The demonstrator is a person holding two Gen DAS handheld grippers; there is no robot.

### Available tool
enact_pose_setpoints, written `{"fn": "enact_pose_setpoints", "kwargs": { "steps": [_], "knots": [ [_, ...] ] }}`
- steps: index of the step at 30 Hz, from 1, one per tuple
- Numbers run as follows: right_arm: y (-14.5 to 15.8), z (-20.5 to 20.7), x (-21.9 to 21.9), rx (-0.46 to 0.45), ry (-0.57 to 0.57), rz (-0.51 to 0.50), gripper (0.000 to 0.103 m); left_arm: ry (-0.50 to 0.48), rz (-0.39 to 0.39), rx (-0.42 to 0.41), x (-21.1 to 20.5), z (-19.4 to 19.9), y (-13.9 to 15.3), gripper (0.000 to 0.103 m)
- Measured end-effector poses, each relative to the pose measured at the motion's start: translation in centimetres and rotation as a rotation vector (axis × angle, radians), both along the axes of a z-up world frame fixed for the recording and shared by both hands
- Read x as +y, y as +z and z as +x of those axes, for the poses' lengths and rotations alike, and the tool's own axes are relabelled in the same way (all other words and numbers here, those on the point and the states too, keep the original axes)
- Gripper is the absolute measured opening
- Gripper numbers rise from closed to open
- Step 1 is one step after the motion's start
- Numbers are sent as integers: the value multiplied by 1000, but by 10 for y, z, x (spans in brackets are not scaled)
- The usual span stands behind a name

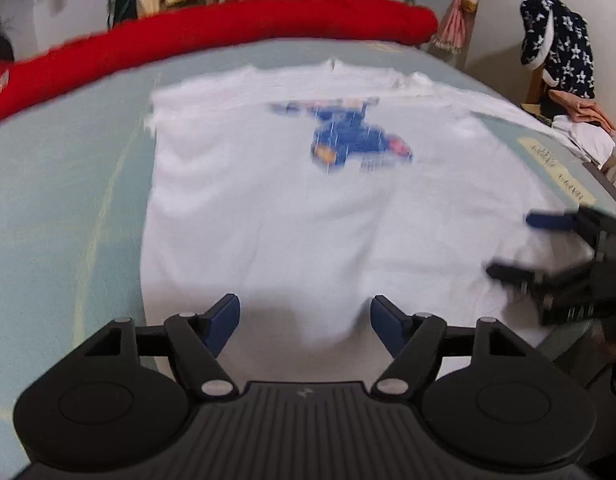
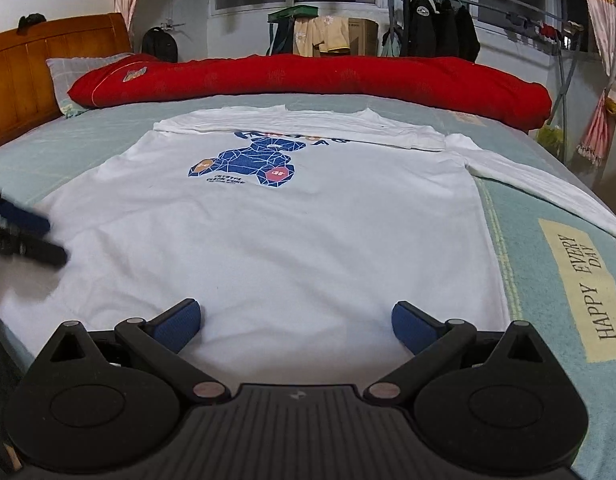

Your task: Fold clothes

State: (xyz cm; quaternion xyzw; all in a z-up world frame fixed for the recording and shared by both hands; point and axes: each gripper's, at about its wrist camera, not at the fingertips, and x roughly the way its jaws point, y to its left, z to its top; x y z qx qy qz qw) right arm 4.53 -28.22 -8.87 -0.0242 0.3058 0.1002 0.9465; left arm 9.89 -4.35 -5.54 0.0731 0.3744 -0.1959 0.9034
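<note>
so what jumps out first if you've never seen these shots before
The white t-shirt with a blue geometric bear print lies spread flat across the middle of the bed, its far end folded over. Behind it a long red quilt runs along the far edge of the bed. Both claws are open over the shirt's near hem: the left claw and the right claw.

On the near right of the bed, a pale yellow patch sewn into the teal bed sheet reads "HAPPY EVERY DAY" in dark capitals, running lengthwise along the bed's edge. The white T-shirt spread out on the bed carries a blue geometric bear print with small lettering above and under it, lying upside down from here and too small to make out. The left wrist view is too blurred to read anything.
</note>
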Motion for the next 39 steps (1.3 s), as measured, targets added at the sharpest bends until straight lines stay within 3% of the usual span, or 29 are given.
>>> {"fn": "enact_pose_setpoints", "kwargs": {
  "steps": [3, 7, 12, 18, 25, 32, 34, 39],
  "knots": [
    [0, -4, -1, -2, -10, 3, 103, -32, -17, -66, -10, 10, 23, 74],
    [1, -6, 0, 3, -25, -2, 103, -71, -76, -97, -27, 37, 31, 75],
    [10, -3, 4, 55, -52, -13, 103, -65, -112, -44, -45, 89, 15, 76],
    [42, 19, -14, 79, -78, 104, 103, -69, -131, 29, -50, 139, -6, 82],
    [73, 112, -29, 49, -128, 43, 103, -44, -115, 33, -19, 151, -24, 83],
    [35, 212, -57, 170, -203, 139, 103, -42, -106, 35, -11, 150, -31, 89],
    [23, 214, -63, 201, -218, 159, 103, -50, -98, 25, -13, 147, -29, 91],
    [25, 166, -54, 205, -206, 128, 103, -71, -77, -1, -19, 140, -24, 91]
  ]
}}
